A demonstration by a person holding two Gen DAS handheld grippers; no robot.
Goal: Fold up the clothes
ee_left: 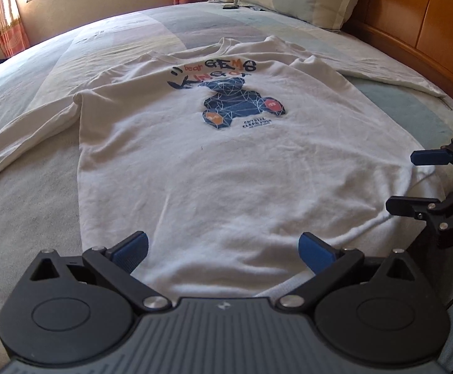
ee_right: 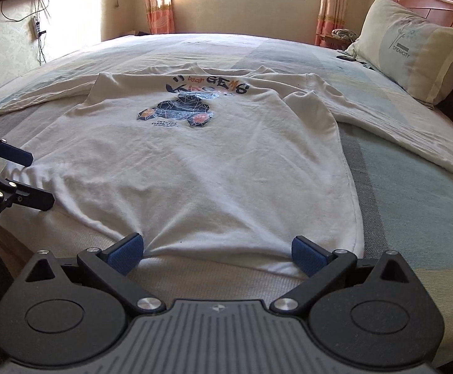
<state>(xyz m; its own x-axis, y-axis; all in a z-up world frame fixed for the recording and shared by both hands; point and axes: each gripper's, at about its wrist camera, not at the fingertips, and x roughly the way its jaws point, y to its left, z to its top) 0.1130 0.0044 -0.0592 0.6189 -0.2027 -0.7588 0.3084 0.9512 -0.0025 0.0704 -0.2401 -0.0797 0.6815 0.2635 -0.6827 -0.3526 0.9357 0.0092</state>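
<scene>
Both tools poised at the hem, first fold not yet begun.

The white long-sleeved shirt [ee_left: 226, 162] lies flat, print up, on the bed [ee_left: 39, 218], collar toward 12 o'clock, sleeves spread to 9 and 3. The left tool [ee_left: 223, 251] and right tool [ee_right: 217, 254] are both released, jaws wide over the hem at 6 o'clock. Next, I judge, each must pinch a hem corner and carry it toward the collar.

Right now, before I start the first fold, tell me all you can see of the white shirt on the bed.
The white shirt is a long-sleeved, soft knit top lying face up and unfolded on the bed, collar away from the cameras, sleeves spread outward. A blue geometric bear print with lettering above marks the chest. The cloth is lightly wrinkled, bunched near the hem. The left hand-held gripper and right hand-held gripper are both open at the hem.
</scene>
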